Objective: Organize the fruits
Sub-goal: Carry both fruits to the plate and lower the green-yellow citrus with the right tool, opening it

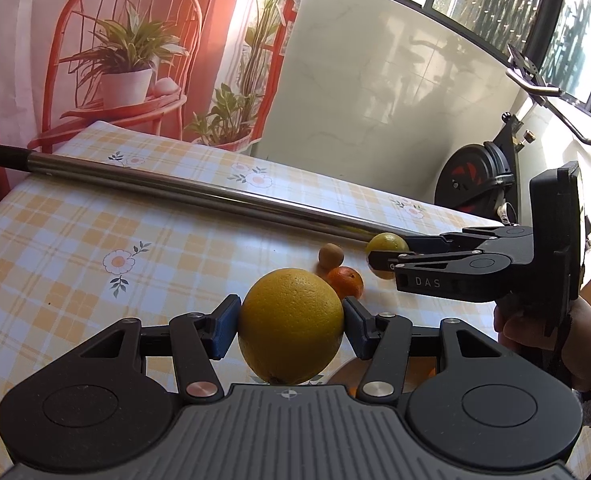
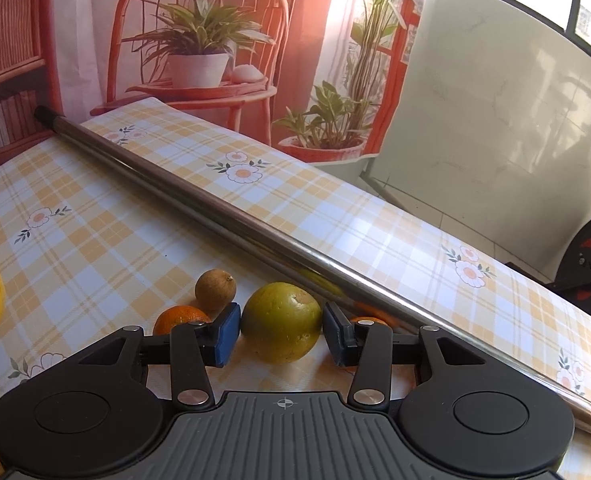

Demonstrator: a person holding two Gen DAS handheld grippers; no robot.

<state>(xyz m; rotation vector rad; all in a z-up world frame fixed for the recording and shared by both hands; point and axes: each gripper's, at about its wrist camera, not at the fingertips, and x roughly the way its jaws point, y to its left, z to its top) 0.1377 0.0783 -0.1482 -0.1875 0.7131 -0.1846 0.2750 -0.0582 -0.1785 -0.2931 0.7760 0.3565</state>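
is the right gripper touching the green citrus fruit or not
Apart. The right wrist view shows a strip of tablecloth between each pad of the right gripper and the green citrus fruit.

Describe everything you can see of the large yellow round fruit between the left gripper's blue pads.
The large yellow round fruit looks like a citrus: dimpled, slightly glossy peel, whole, a little taller than wide. The left gripper holds it; the blue pads press its two sides. Whether its underside rests on the checked tablecloth cannot be seen. A small orange mandarin lies just behind it.
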